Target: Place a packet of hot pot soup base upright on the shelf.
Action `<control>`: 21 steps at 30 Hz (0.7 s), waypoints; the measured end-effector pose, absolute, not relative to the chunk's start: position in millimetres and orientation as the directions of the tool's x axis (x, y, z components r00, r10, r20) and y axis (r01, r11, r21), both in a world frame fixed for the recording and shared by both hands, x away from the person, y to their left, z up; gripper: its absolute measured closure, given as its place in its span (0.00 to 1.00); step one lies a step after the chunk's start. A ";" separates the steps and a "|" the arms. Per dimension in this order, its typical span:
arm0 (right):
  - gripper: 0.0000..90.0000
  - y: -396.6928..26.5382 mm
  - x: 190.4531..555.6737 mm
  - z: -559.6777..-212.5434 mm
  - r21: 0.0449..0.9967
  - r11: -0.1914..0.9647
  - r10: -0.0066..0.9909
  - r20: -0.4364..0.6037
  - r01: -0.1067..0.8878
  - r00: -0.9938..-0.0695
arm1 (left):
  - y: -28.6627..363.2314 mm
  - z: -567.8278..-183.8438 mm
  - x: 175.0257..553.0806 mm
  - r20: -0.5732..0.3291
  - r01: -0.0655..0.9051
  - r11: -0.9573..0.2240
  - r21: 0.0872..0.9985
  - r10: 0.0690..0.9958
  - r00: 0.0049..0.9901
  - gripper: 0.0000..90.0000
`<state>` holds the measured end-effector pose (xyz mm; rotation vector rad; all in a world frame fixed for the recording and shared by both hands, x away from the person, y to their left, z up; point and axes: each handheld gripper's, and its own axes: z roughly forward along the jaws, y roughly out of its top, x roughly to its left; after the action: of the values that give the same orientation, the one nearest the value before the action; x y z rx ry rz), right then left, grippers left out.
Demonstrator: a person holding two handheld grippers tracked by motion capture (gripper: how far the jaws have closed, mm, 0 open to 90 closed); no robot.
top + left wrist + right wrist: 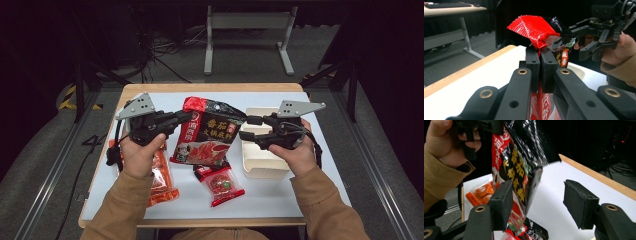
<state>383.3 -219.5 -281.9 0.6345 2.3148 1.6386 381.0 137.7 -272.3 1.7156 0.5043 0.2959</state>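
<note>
Clamped in the shut left tool (539,60), the glossy red-and-black plastic soup-base pouch (207,132) is held upright above the white table (280,192). Its free right edge is flanked by the open, nearer right tool (537,203), pads not pressing.
</note>
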 end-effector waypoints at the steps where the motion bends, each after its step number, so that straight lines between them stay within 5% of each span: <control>1: 0.45 -217.9 384.0 -281.8 0.939 0.274 0.468 0.060 0.209 -0.882 | 136.6 -272.6 380.4 -0.082 0.170 -0.142 0.975 0.482 0.873 0.97; 15: 0.51 -203.6 389.9 -286.0 0.932 0.292 0.440 0.068 0.214 -0.895 | 117.0 -276.9 380.0 -0.076 0.153 -0.152 0.976 0.422 0.903 0.97; 21: 0.63 -197.8 392.2 -289.5 0.918 0.315 0.408 0.097 0.240 -0.908 | 111.8 -279.4 379.3 -0.071 0.150 -0.164 0.975 0.410 0.909 0.97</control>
<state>392.2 -197.8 -289.5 0.6019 2.4199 1.6473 379.3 111.8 -279.4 1.7374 0.4260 0.2417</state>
